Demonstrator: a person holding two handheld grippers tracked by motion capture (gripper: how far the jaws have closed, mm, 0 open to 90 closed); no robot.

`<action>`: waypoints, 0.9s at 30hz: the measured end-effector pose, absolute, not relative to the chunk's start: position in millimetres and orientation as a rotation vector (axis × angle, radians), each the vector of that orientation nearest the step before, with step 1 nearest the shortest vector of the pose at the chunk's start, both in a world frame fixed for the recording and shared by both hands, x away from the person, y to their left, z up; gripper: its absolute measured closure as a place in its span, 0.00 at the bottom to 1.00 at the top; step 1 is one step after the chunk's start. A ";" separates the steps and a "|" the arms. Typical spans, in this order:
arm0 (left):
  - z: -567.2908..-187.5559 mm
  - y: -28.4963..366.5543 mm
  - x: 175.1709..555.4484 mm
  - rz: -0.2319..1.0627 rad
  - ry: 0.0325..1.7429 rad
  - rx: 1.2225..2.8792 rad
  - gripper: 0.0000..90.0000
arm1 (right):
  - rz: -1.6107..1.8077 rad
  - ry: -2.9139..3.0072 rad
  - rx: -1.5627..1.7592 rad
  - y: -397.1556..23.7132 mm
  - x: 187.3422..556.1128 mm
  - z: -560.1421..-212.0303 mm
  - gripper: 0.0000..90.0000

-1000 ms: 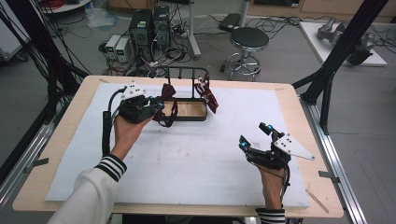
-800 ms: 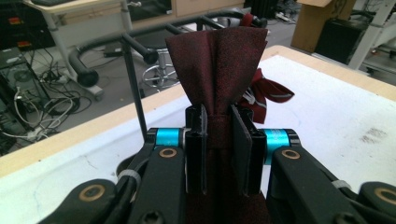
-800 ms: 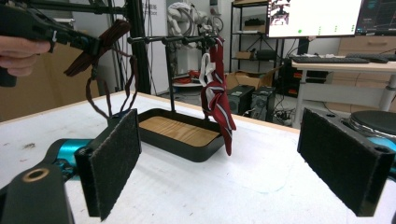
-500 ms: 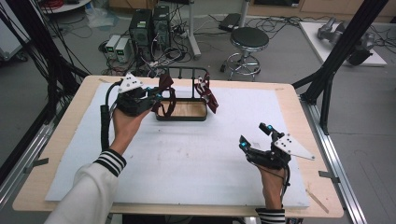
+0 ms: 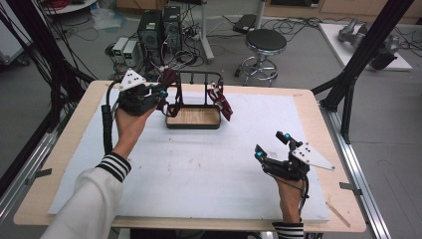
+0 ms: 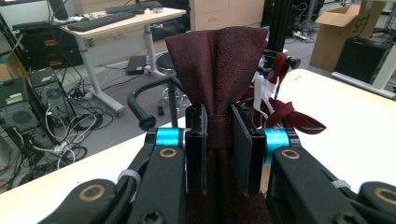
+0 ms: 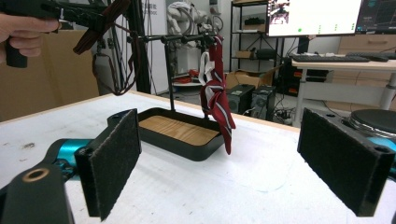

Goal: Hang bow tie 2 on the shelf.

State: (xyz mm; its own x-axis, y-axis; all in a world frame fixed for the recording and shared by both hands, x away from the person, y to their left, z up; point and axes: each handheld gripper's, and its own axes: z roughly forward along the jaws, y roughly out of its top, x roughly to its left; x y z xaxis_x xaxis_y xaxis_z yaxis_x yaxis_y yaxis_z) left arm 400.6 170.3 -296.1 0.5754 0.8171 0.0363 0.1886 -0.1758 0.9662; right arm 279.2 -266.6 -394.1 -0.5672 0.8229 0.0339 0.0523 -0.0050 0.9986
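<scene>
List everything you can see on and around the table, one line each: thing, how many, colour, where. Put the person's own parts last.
Table: one, light wood, under a white mat.
Mat: one, white, covers most of the table.
Rack: one, black bar on posts, rises from the tray at the far side.
Tray: one, black rim, wooden floor, base of the rack.
Bow tie: one, dark red, gripped in the left tool.
Striped tie: one, red and white, hangs from the rack's right end.
Stool: one, black seat, on the floor beyond the table.
Computers: two, dark, on the floor at the far left.
Left tool: one, black, raised by the rack's left end, shut on the bow tie.
Right tool: one, black, at the near right, open.
</scene>
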 end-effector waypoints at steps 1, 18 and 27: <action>-296.0 171.4 401.1 0.702 0.846 1.687 0.85 | 1.636 1.672 0.918 -266.5 279.0 -394.2 0.14; -298.7 181.7 424.7 0.738 0.888 1.653 0.85 | 1.627 1.659 0.924 -269.5 277.4 -394.1 0.14; -300.0 186.9 433.9 0.766 0.921 1.653 0.85 | 1.627 1.660 0.927 -270.9 277.8 -395.3 0.14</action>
State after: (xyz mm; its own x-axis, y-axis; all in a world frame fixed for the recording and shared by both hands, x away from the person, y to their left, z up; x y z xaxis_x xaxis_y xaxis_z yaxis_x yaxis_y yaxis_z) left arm 433.9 186.9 -300.0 0.4994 0.8654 0.0400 0.1964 -0.1581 0.9677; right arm 277.8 -270.9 -395.3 -0.5555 0.8306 0.0387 0.0555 -0.0094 0.9984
